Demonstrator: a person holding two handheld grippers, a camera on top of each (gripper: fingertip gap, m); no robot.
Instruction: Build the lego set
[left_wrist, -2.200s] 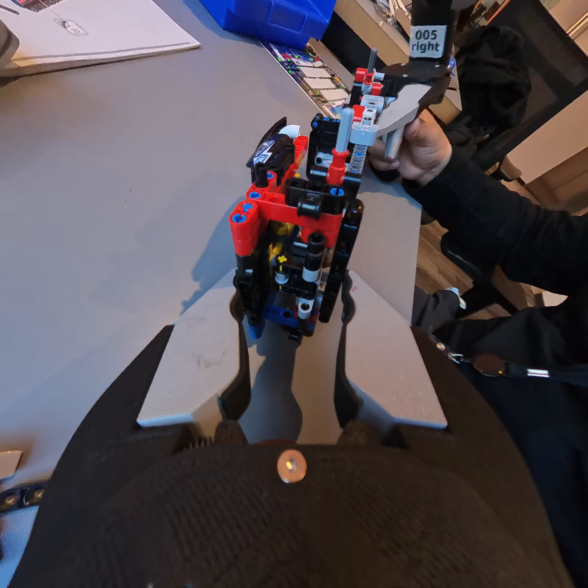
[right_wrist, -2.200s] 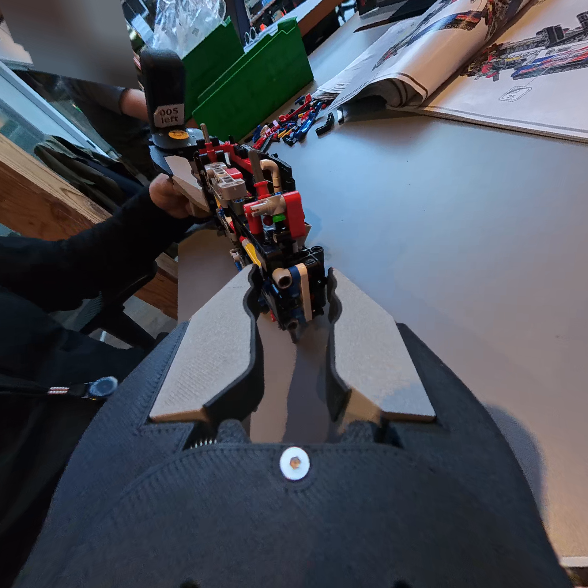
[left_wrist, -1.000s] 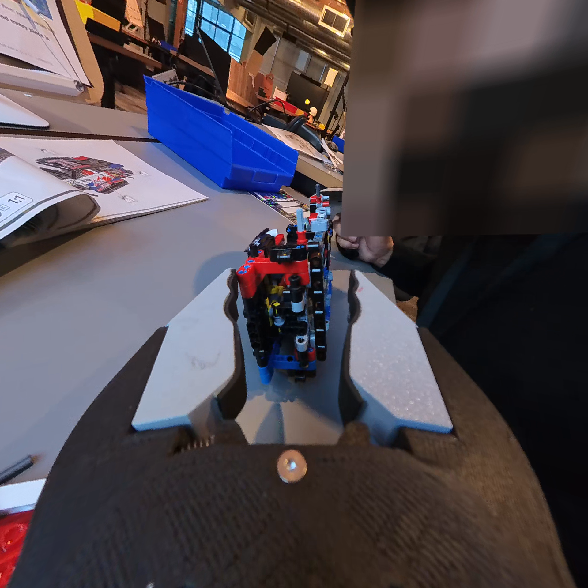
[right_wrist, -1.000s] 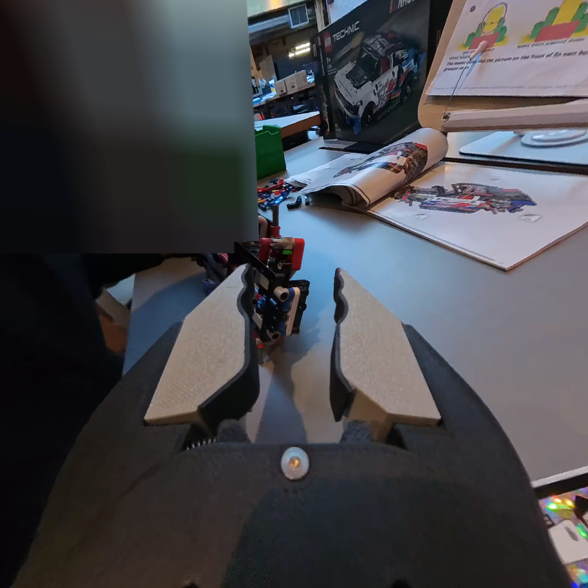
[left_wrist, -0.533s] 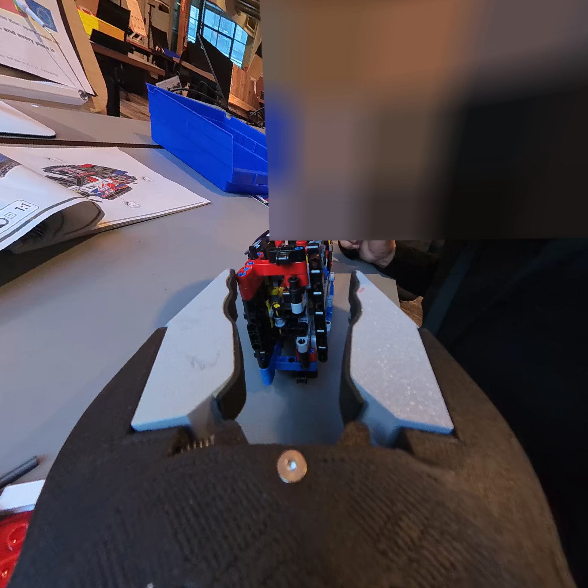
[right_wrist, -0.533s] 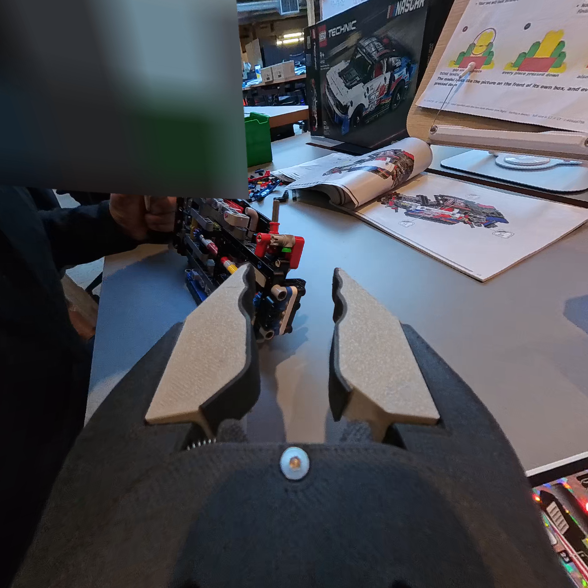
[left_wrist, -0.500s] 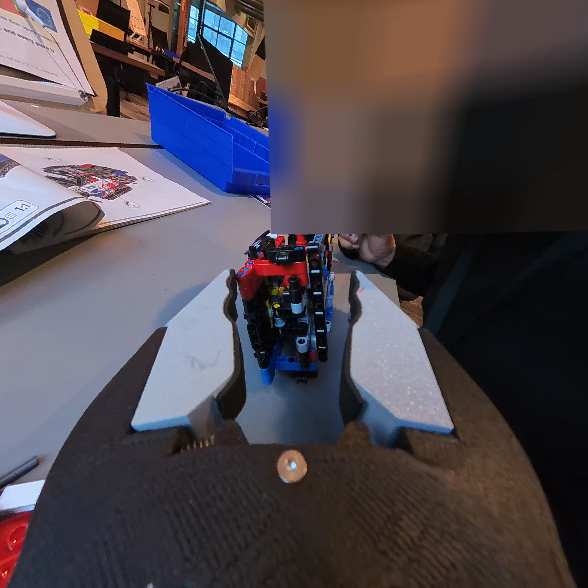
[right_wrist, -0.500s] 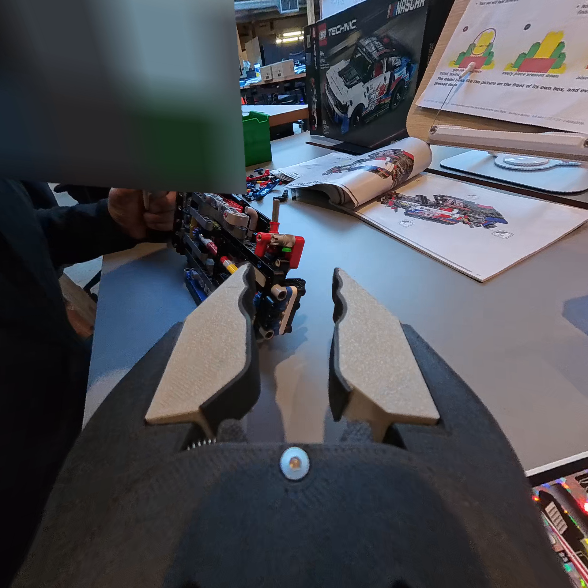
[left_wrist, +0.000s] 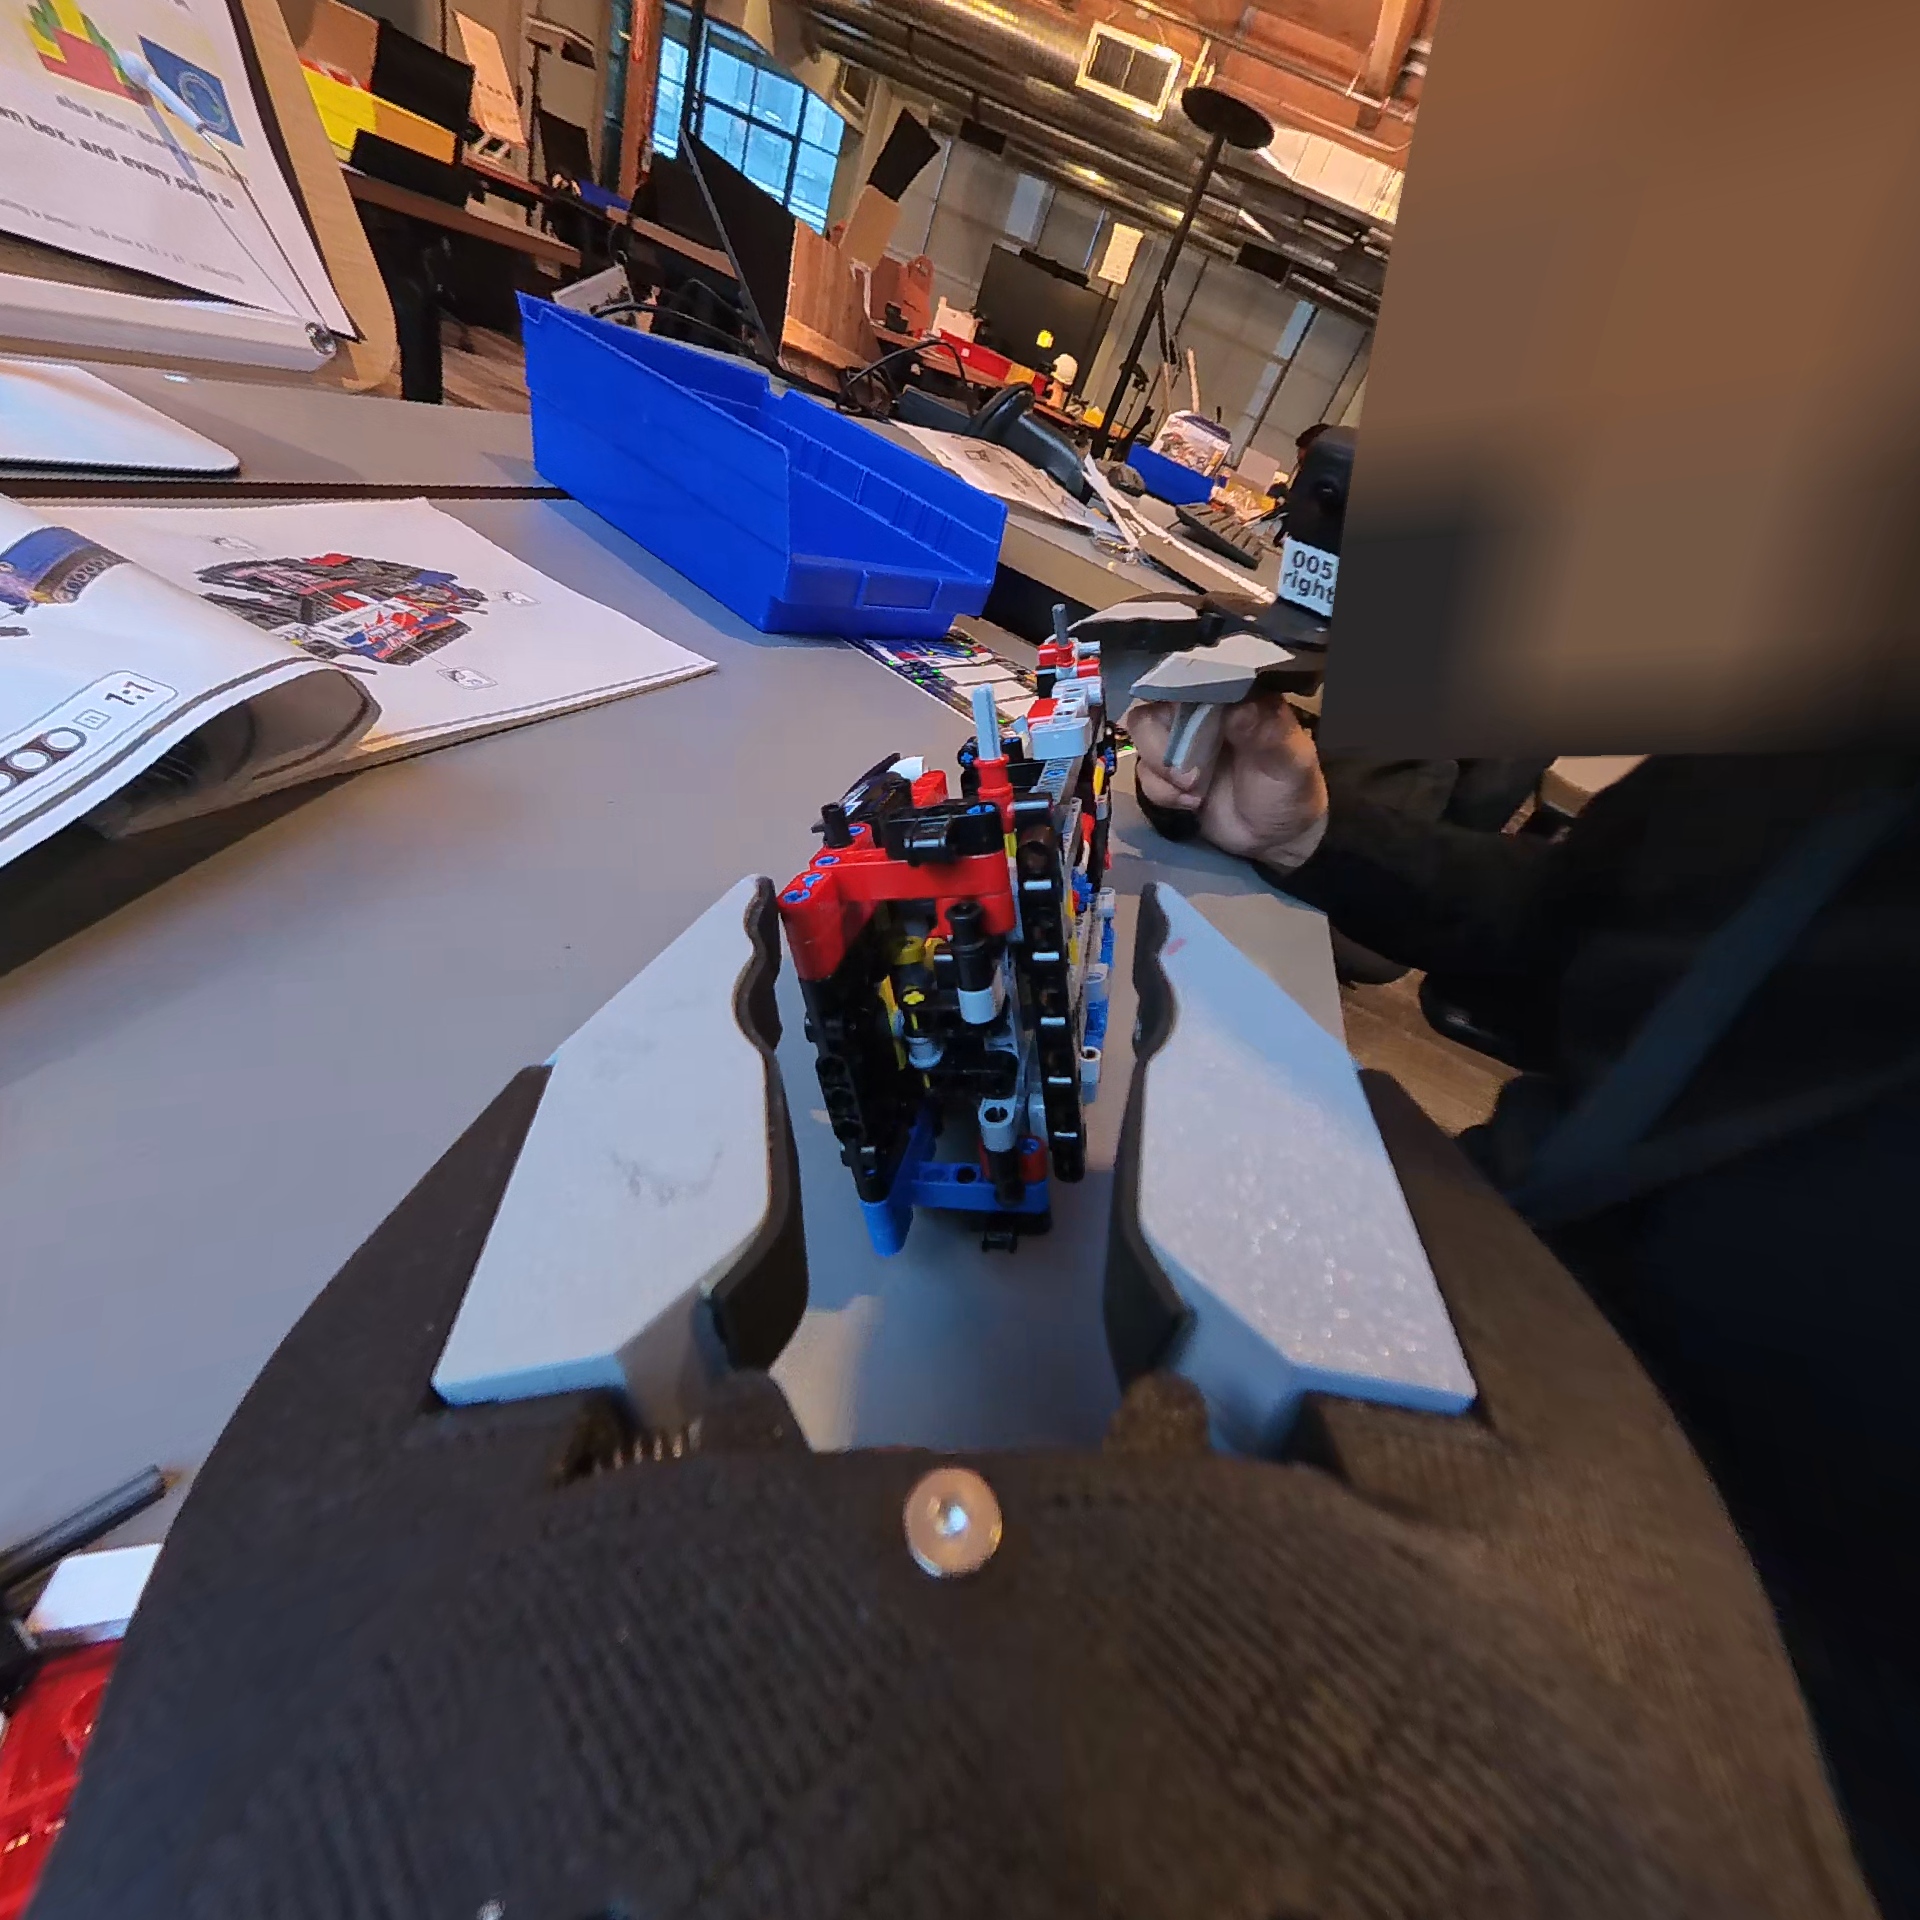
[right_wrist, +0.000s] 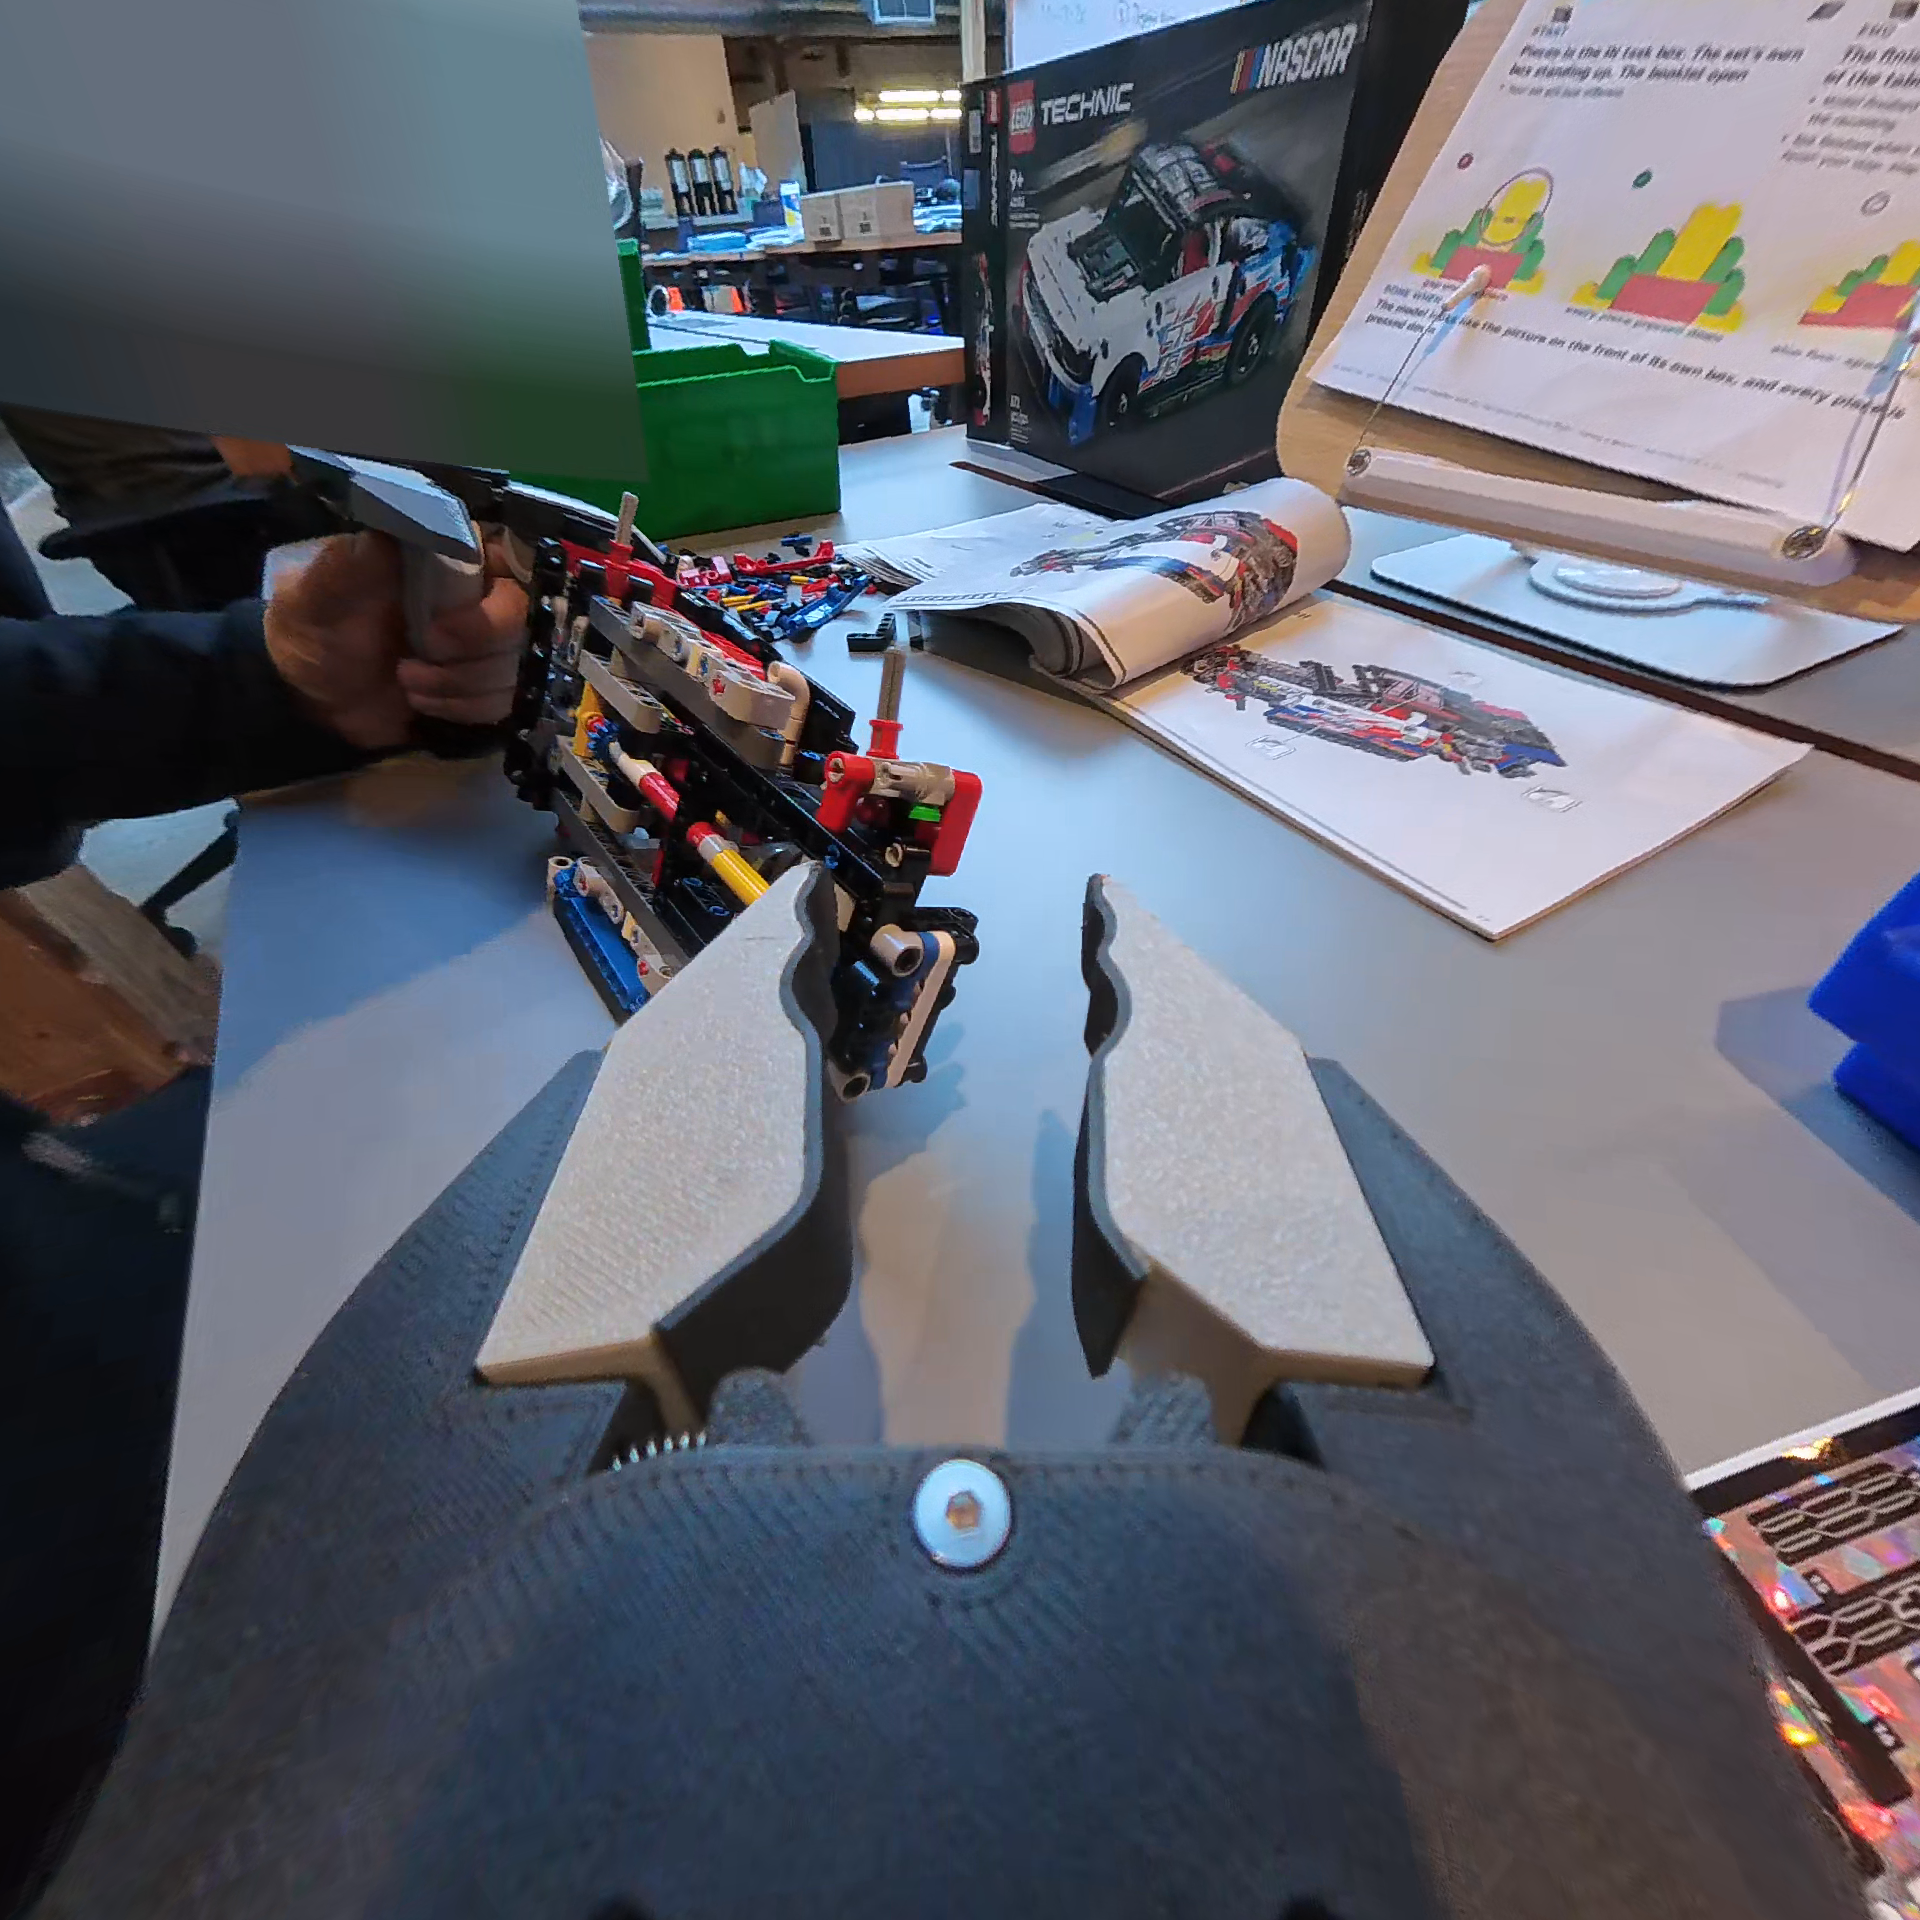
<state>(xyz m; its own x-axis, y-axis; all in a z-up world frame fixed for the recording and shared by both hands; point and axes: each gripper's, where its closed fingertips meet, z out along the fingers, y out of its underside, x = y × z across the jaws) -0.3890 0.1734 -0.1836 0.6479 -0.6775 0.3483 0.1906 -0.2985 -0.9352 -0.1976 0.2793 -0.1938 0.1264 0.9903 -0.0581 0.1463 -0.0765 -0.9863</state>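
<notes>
The partly built lego chassis (left_wrist: 956, 997), in black, red and blue, stands on its side on the grey table (left_wrist: 416, 987). My left gripper (left_wrist: 951, 914) is open around its near end, with a small gap on each side. In the right wrist view the chassis (right_wrist: 727, 769) runs away to the left. My right gripper (right_wrist: 951, 914) is open and empty, and its left finger (right_wrist: 717, 1091) is just beside the chassis's near end. The right gripper also shows in the left wrist view (left_wrist: 1195, 665), past the far end of the chassis.
An open instruction booklet (right_wrist: 1351, 727) lies on the table, with a blue bin (left_wrist: 748, 499) behind it. A green bin (right_wrist: 727, 436), loose parts (right_wrist: 779, 592), the set's box (right_wrist: 1153, 260) and a sheet on a stand (right_wrist: 1662, 260) are farther off. The table edge (left_wrist: 1299, 935) runs close by the chassis. The left gripper's tips are roughly 25 centimeters from the right gripper's.
Both grippers have let go of the chassis, which now rests on the table. The right gripper has swung to the right, so the chassis end sits off its left finger.
</notes>
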